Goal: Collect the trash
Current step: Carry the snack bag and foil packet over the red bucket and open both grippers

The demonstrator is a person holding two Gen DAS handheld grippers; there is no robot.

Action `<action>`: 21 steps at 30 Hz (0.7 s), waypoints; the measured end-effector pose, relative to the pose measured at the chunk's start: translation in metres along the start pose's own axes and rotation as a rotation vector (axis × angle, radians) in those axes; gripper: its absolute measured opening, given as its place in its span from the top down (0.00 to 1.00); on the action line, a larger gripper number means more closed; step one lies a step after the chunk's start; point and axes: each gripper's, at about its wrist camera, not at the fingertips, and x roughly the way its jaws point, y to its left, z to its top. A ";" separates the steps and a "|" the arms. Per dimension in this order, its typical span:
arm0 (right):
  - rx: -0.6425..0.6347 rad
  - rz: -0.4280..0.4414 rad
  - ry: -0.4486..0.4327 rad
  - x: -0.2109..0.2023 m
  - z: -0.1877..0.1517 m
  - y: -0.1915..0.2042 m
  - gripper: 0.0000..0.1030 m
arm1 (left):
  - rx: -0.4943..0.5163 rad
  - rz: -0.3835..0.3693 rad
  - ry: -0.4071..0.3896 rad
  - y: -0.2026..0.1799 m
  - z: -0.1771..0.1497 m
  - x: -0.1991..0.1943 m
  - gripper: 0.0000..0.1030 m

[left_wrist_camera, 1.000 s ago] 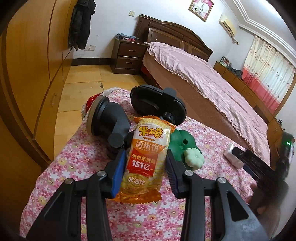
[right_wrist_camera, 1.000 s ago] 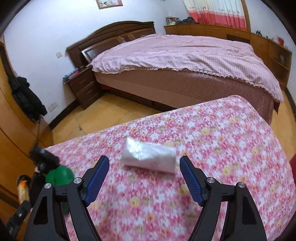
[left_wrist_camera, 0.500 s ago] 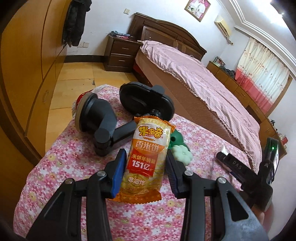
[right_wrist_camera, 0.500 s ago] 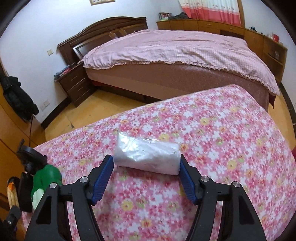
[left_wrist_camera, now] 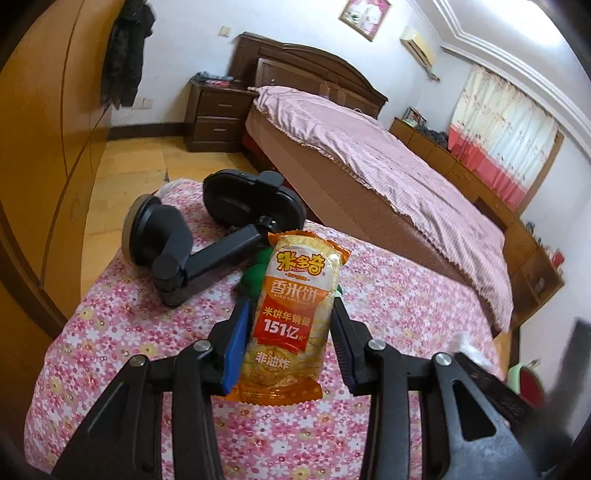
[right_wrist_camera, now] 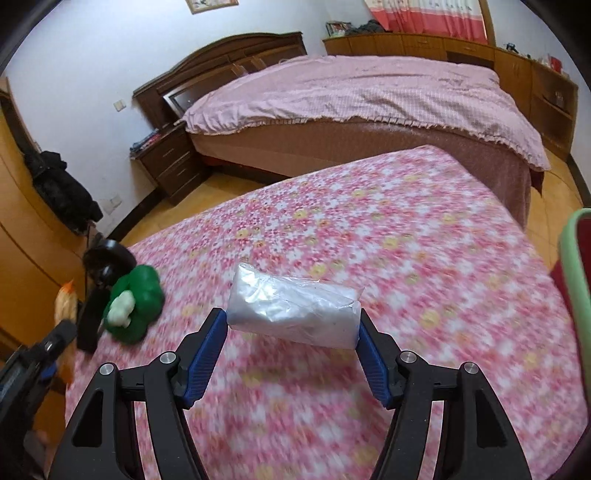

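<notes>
A: Right claw (right_wrist_camera: 291, 345) status versus one second ago?
B: Then apart around the white packet (right_wrist_camera: 293, 310); now clamped on it, clear of the tabletop (right_wrist_camera: 406, 240).
A: Left claw (left_wrist_camera: 286, 345)?
B: Unchanged: clamped on the snack packet (left_wrist_camera: 291, 317), above the tabletop.

Home bedroom. Big bed (right_wrist_camera: 369, 96) with dark wooden headboard (left_wrist_camera: 314, 70) and pink cover, far side of room. Dark nightstand (left_wrist_camera: 218, 118) with drawers left of bed. Wooden wardrobe (left_wrist_camera: 44, 147) along left wall, dark jacket (left_wrist_camera: 125, 55) hanging on it. Framed picture (left_wrist_camera: 365, 16) and air conditioner (left_wrist_camera: 419, 46) high on white wall. Pink-red curtains (left_wrist_camera: 502, 144) at far right, low wooden cabinets (right_wrist_camera: 424, 48) under them. Near: worktop (right_wrist_camera: 406, 258) under pink flower cloth. Yellow wooden floor (left_wrist_camera: 125, 173).
</notes>
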 end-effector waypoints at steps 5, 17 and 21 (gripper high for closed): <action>0.031 0.005 -0.020 -0.031 -0.014 -0.022 0.32 | 0.037 0.008 -0.009 -0.010 -0.005 0.000 0.59; 0.124 -0.008 -0.062 -0.099 -0.051 -0.082 0.32 | 0.147 -0.026 -0.057 -0.049 -0.009 -0.027 0.59; 0.142 -0.004 -0.089 -0.117 -0.059 -0.096 0.32 | 0.178 -0.051 -0.038 -0.064 -0.020 -0.041 0.59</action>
